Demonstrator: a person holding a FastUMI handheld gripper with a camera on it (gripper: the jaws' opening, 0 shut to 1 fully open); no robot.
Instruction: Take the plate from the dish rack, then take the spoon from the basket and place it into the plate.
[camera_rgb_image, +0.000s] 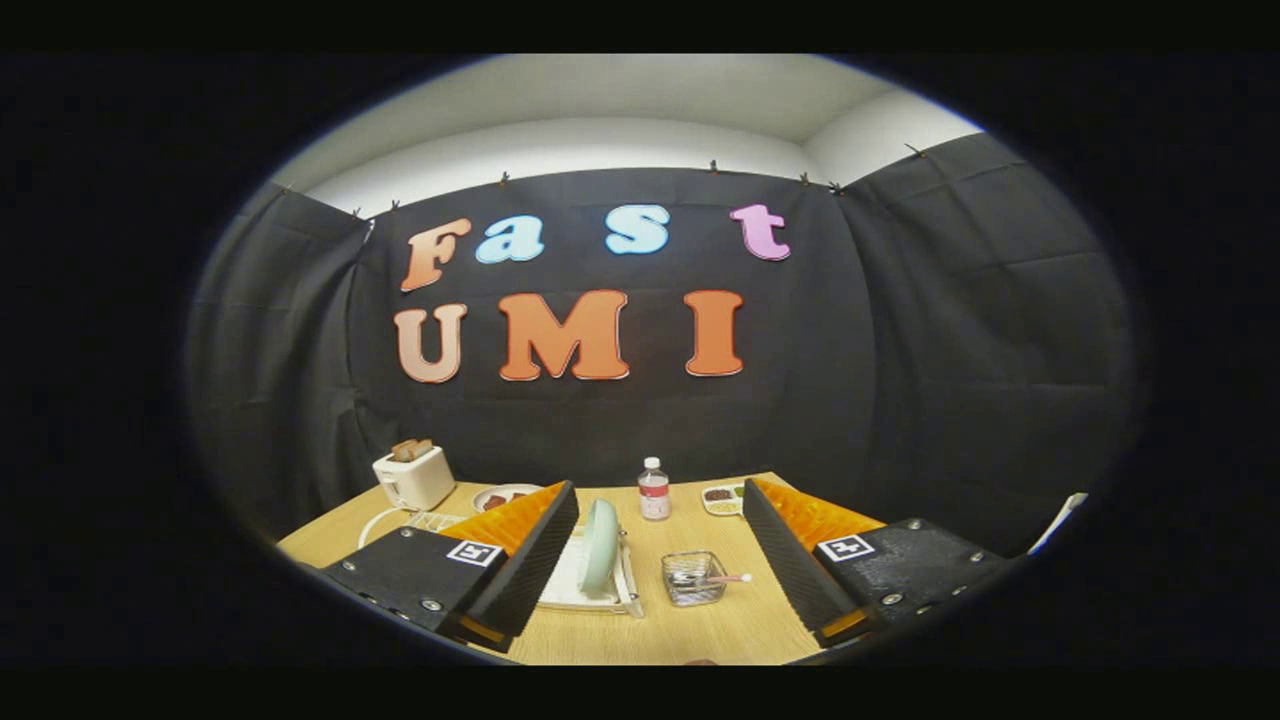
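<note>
Claw (660, 560) spread wide, empty. Plate (601, 549) upright in dish rack (585, 590), just ahead btwn fingers, nearer left one. Approach rim edge-on; you shouldn't knock basket (693, 577) w/ spoon (722, 578).

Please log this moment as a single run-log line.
phase: approach | tongs: open, holding nothing | plate: upright in dish rack, between fingers | spoon: in basket

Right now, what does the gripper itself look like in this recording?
The gripper has two wedge-shaped fingers with ribbed inner faces. Each sits on a flat black block with small screws, carrying a square white tag printed with a black pattern. No cables or sleeve are visible.
</note>
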